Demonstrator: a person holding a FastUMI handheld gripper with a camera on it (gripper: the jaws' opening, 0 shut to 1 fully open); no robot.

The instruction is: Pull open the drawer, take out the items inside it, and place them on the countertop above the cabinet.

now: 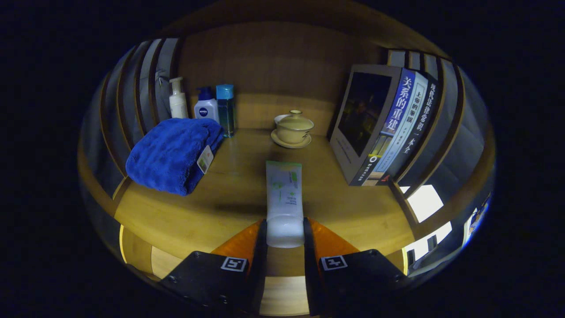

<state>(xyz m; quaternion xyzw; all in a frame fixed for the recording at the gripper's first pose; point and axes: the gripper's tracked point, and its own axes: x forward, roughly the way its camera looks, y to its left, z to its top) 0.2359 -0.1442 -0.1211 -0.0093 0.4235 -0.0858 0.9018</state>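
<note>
1. Nearest: gripper (285,229), its two fingers (261,247) set narrow and pressed against either side of the cap end of a squeeze tube (284,198); both touching it, so gripping the tube.
2. Tube pointing straight ahead from between the fingers, pale cap near, crimped green-topped end far, extending out over the wooden countertop (207,207). Cannot tell whether the tube rests on the wood or hangs just above it.
3. Beneath the fingers, the front edge of the countertop, with lighter wooden panels of the cabinet front (282,296) below it.
4. Left of the tube and somewhat farther: a folded blue towel (172,152) lying on the countertop, a small tag (205,159) hanging at its right edge.
5. Right of the tube: a row of books (388,128) standing upright and leaning slightly, spines facing the middle of the countertop, well apart from the tube.
6. Beyond the tube, near centre: a cream lidded cup (294,127) sitting on a saucer (289,142).
7. Farthest, behind the towel by the back wall: three bottles side by side, namely a white pump bottle (178,99), a white bottle with a dark blue cap (206,107), and a tall teal bottle (225,110).
8. Behind everything, a wooden back panel (273,66), with slatted side walls (141,84) curving in at left and right.
</note>
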